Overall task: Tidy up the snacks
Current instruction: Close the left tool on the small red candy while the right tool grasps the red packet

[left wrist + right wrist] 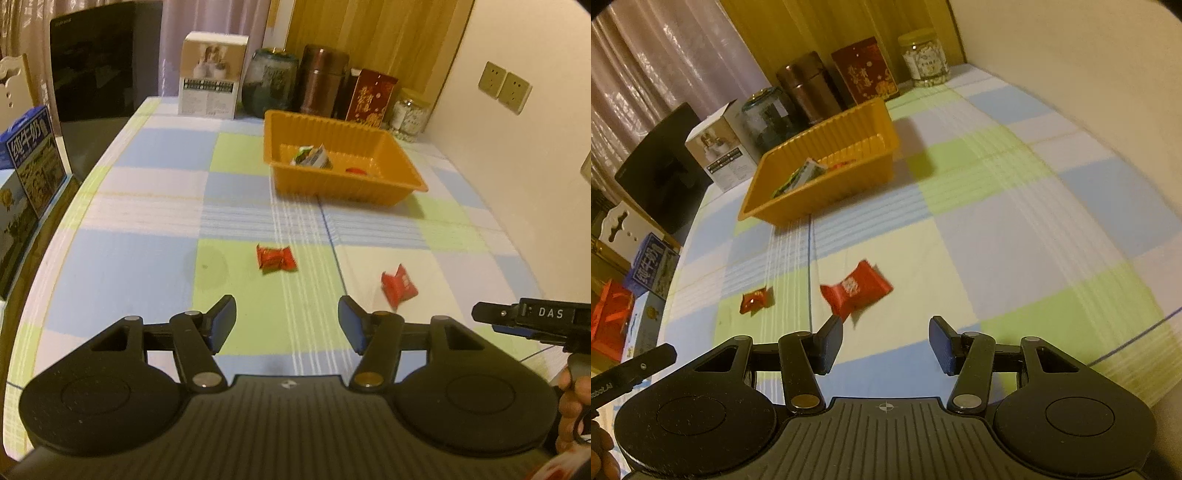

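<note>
Two red wrapped candies loose on the counter (pixel 147 258), well short of the orange tray (pixel 343 184): smaller one (pixel 277 258) on a green check toward the left, larger one (pixel 855 290) just right of the blue line in the cloth. Well apart from each other. Probably very light, crinkly foil or plastic wrap, slick, body likely firm inside; twisted ends soft and prone to slipping out. Best bet: pinch across the middle of the body, not the flared ends, and come down low so the wrapper can't skate across the cloth. Tray already holding a greenish packet (pixel 310 155) and something red (pixel 355 170), so job looks partly done. Left tongs (pixel 287 325) spread, nothing between the pads, hanging above the counter roughly in line with the smaller candy. Right tongs (pixel 886 345) also spread and empty, larger candy just ahead of the left pad, not touching as far as can be told. Behind the tray along the wall: white box (pixel 210 74), dark jar (pixel 269 85), brown canister (pixel 321 77), red tin (pixel 371 98), clear jar (pixel 408 114). Milk carton (pixel 31 155) off the left edge.
</note>
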Tool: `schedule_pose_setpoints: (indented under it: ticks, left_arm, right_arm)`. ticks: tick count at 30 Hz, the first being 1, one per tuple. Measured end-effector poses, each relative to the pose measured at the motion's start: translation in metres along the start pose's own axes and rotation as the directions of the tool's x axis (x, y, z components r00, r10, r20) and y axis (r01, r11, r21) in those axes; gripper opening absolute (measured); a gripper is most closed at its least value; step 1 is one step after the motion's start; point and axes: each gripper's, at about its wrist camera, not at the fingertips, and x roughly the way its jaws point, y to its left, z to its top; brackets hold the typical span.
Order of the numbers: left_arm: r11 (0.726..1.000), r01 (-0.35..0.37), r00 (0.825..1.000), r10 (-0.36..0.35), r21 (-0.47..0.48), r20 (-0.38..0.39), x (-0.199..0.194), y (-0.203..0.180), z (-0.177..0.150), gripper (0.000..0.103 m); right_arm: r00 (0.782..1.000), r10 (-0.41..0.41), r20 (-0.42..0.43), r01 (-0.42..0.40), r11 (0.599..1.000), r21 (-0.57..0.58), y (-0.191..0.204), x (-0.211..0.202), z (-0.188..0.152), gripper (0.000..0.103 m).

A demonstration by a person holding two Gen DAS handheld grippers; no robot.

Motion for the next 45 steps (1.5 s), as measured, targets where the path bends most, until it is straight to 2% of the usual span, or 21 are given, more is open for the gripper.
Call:
schedule_pose_setpoints:
  ticks: [9,14,20,26,28,32,34,36,37,42,45]
  left_arm:
    - [1.000,-0.015,0.999,0.014,-0.006,-0.038,0.025,0.010,-0.001,0.058]
    - [1.000,-0.008,0.999,0.008,-0.010,-0.054,0.040,0.013,0.002,0.060]
    - [1.000,-0.005,0.998,0.003,-0.018,-0.070,0.057,0.016,0.005,0.062]
    - [1.000,-0.010,0.997,0.010,0.000,-0.077,0.071,0.017,0.009,0.062]
    - [1.000,-0.012,0.997,0.013,0.008,-0.078,0.075,0.017,0.010,0.062]
    - [1.000,-0.010,0.996,0.011,0.015,-0.087,0.084,0.019,0.011,0.063]
    - [1.000,-0.011,0.996,0.013,0.026,-0.090,0.089,0.019,0.011,0.063]
    - [0.999,-0.008,0.996,0.012,0.043,-0.088,0.094,0.017,0.013,0.063]
    - [0.998,-0.004,0.996,0.009,0.056,-0.085,0.097,0.016,0.015,0.063]
    - [0.991,0.011,0.998,-0.002,0.131,-0.069,0.115,0.008,0.023,0.062]
    - [0.990,0.008,0.998,0.002,0.142,-0.069,0.129,0.009,0.028,0.059]
  right_arm:
    - [0.999,0.053,0.008,-0.053,0.994,0.099,0.003,0.045,0.000,0.052]
    - [0.999,0.051,0.014,-0.053,0.975,0.217,0.000,0.075,0.008,0.052]
    - [1.000,0.018,0.015,-0.021,0.960,0.280,0.002,0.105,0.016,0.052]
    - [0.999,-0.043,0.012,0.041,0.991,0.126,0.024,0.121,0.025,0.052]
    - [0.997,-0.073,0.002,0.073,0.997,0.026,0.035,0.126,0.025,0.052]
    - [0.991,-0.130,-0.002,0.126,0.965,-0.228,0.057,0.133,0.012,0.052]
    - [0.991,-0.136,0.011,0.134,0.949,-0.286,0.060,0.134,0.004,0.052]
    - [0.988,-0.151,0.029,0.152,0.937,-0.315,0.060,0.133,-0.002,0.041]
    - [0.987,-0.156,0.035,0.159,0.934,-0.320,0.059,0.132,-0.003,0.027]
    - [0.990,-0.135,0.032,0.138,0.953,-0.270,0.049,0.127,0.000,0.027]
    - [0.991,-0.127,0.030,0.130,0.960,-0.246,0.044,0.121,0.001,0.027]
